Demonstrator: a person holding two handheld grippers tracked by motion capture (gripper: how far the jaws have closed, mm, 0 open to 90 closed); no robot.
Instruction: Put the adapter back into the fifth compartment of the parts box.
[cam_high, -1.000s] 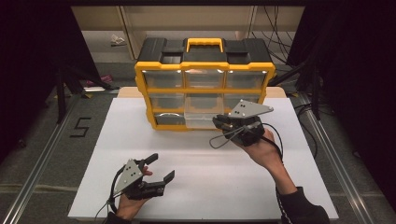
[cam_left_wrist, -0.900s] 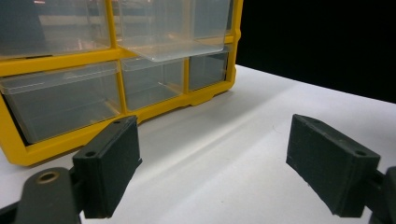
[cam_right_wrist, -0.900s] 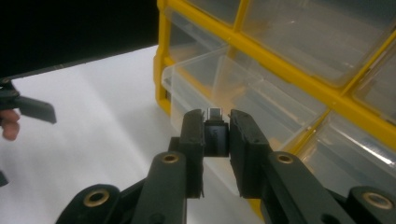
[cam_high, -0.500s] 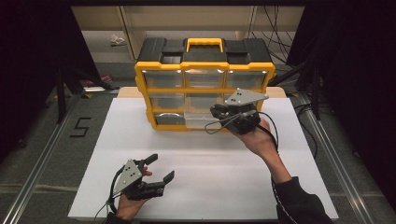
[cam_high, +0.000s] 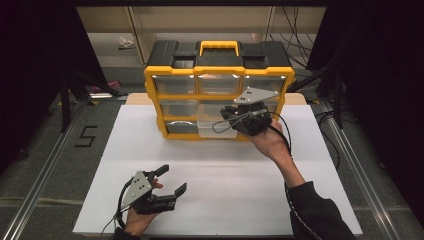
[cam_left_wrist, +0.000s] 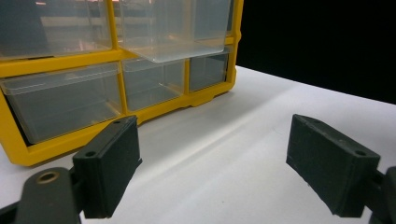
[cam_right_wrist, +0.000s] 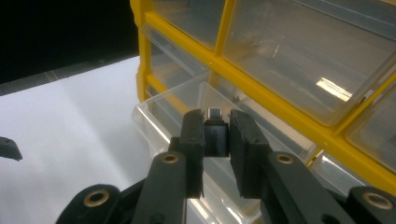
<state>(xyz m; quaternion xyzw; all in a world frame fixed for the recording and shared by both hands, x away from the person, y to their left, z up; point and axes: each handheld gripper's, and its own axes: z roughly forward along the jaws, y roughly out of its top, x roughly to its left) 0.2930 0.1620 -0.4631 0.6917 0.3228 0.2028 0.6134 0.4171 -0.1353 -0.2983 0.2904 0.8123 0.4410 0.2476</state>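
Your right gripper (cam_right_wrist: 217, 140) pinches a small black adapter (cam_right_wrist: 215, 135), metal plug pointing forward. The pulled-out clear drawer (cam_right_wrist: 173, 105) lies directly below and ahead. Your left gripper (cam_high: 165, 187) rests spread, well apart.

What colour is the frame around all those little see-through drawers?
Yellow, with a black top. The drawer cabinet shows best in the high view.

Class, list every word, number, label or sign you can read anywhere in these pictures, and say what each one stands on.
"5": a dark figure marked on the grey floor left of the white table, seen in the high view.
The yellow drawer organizer: no readable label or brand.
The small black adapter clamped in the right gripper: faint marking on its face, too blurred to read.
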